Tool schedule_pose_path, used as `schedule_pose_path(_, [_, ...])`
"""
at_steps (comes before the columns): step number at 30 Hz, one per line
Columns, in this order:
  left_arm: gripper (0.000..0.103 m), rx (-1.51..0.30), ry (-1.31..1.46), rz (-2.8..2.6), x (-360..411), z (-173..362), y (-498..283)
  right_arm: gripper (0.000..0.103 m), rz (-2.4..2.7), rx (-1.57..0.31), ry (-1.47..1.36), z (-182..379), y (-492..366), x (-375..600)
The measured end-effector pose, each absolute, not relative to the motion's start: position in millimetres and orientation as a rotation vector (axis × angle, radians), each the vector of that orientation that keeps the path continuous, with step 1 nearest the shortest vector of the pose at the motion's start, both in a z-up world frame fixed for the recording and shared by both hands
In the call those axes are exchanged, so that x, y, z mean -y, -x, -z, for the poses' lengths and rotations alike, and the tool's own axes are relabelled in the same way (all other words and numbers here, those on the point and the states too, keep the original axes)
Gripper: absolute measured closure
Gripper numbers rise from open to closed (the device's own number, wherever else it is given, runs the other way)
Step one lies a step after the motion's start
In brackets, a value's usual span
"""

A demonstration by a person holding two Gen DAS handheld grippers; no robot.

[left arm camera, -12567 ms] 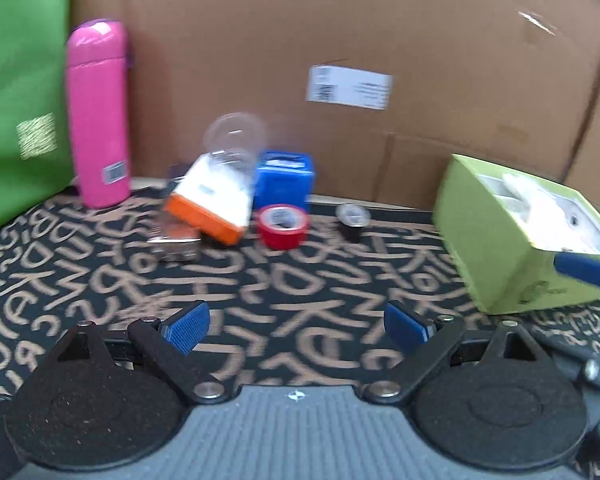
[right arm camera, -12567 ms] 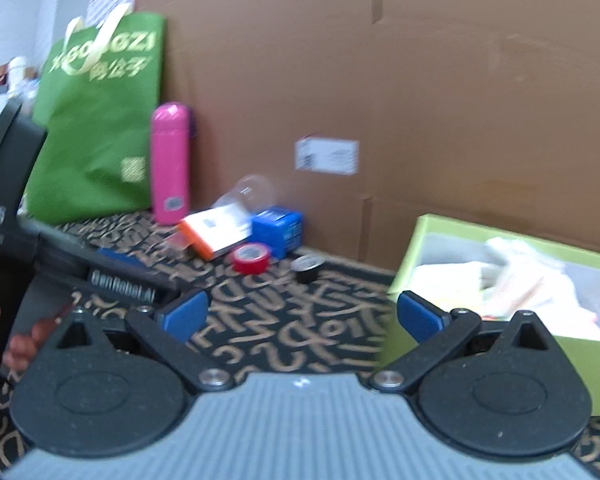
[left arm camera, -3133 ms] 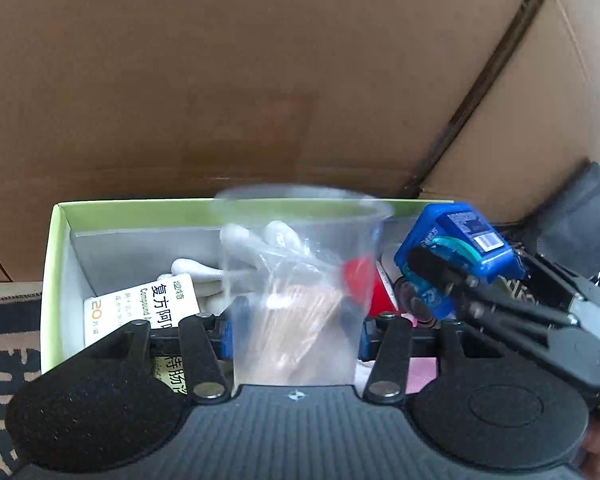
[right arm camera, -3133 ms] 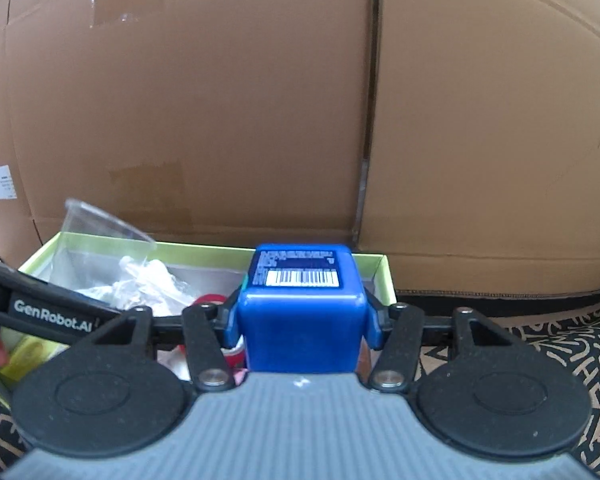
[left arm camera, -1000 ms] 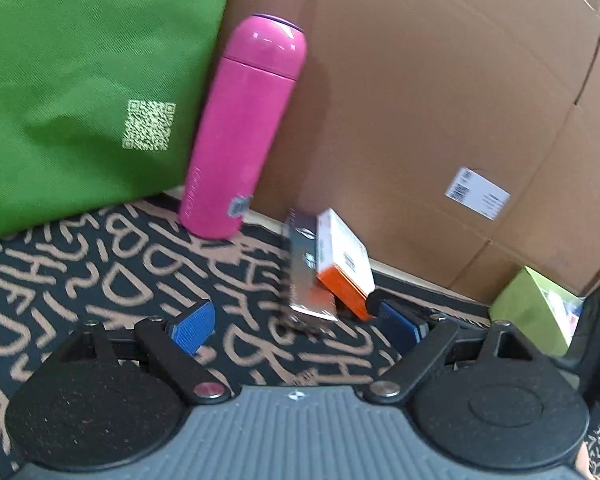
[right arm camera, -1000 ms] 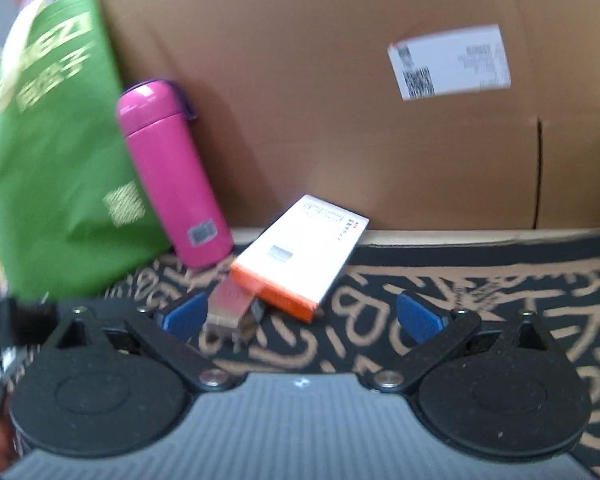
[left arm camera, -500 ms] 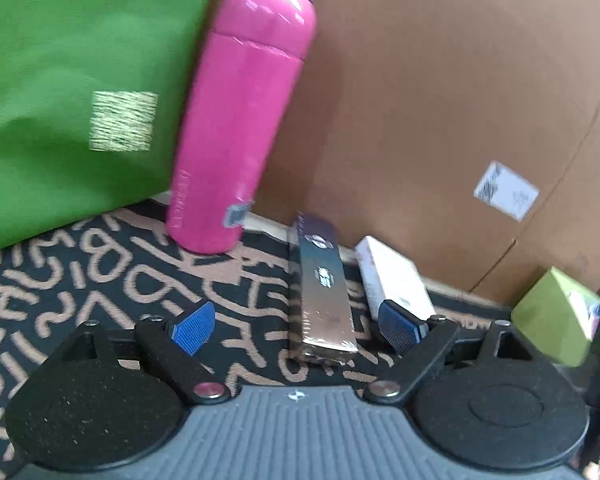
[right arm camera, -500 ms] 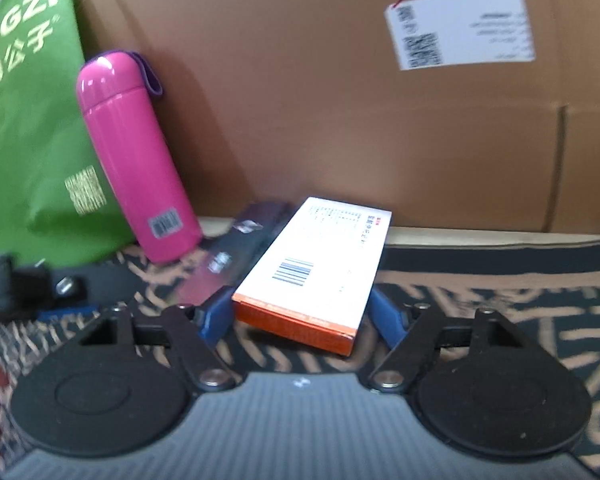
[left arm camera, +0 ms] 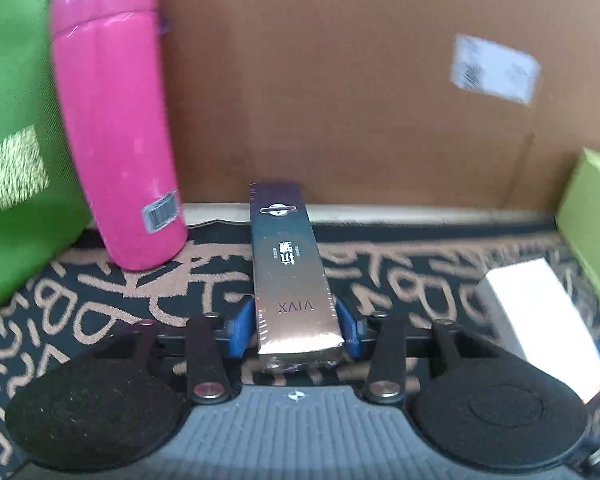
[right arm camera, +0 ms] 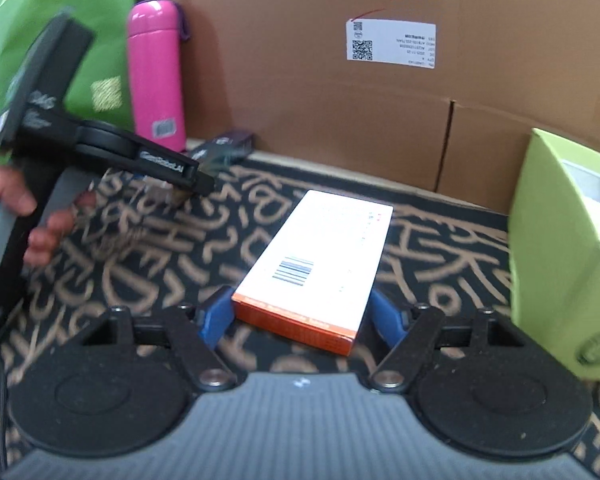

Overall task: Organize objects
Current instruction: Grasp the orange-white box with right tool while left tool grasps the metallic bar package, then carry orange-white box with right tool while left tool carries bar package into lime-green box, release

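Note:
A long slim box [left arm camera: 288, 272], purple fading to bronze, lies on the patterned mat [left arm camera: 100, 312] and points at the cardboard wall. My left gripper [left arm camera: 296, 332] straddles its near end. Its jaws are closing, and both blue pads touch the box's sides. In the right wrist view the same slim box [right arm camera: 224, 146] shows beyond the left gripper's black arm. A white box with an orange end [right arm camera: 320, 256] sits between the pads of my right gripper [right arm camera: 300, 318], which is shut on its near end. The white box [left arm camera: 540, 320] also shows at the right of the left wrist view.
A pink bottle [left arm camera: 116, 120] stands just left of the slim box, against a green bag [left arm camera: 12, 120]. A light green open box [right arm camera: 560, 248] stands at the right. A cardboard wall [right arm camera: 340, 120] closes off the back. A person's hand [right arm camera: 4, 196] grips the left gripper's handle.
The left gripper moved forward over the slim box and its jaws closed in on it. The right gripper drew the white box away from the slim box, to the right.

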State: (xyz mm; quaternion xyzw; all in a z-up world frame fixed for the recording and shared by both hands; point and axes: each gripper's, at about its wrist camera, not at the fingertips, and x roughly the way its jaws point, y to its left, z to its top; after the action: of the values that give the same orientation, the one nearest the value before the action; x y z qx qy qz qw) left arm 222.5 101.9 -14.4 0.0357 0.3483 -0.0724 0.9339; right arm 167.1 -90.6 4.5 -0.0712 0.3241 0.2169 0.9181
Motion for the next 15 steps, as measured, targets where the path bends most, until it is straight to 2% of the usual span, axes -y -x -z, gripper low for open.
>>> schedule_pose_path(8, [0.059,-0.808,-0.039,0.454,-70.5,5.6,-136.3,0.029,-0.412,-0.709,0.175,-13.8,-118.6,138.9])
schedule_pose_path(9, [0.053,-0.810,-0.050,0.455,-63.9,4.4,-128.1,0.029,-0.411,-0.715,0.181,-14.5,-113.2,144.4])
schedule_pose_path(10, [0.038,-0.806,-0.058,0.444,-58.3,4.8,-125.3,0.029,-0.406,-0.721,0.181,-14.7,-109.0,149.1])
schedule_pose_path(12, [0.026,-0.765,-0.077,0.391,-47.7,3.4,-123.7,0.027,-0.394,-0.723,0.160,-16.5,-105.3,154.5])
schedule_pose_path(15, [0.026,-0.741,-0.107,0.316,-32.7,5.2,-137.4,0.024,-0.375,-0.694,0.126,-20.3,-106.2,157.0])
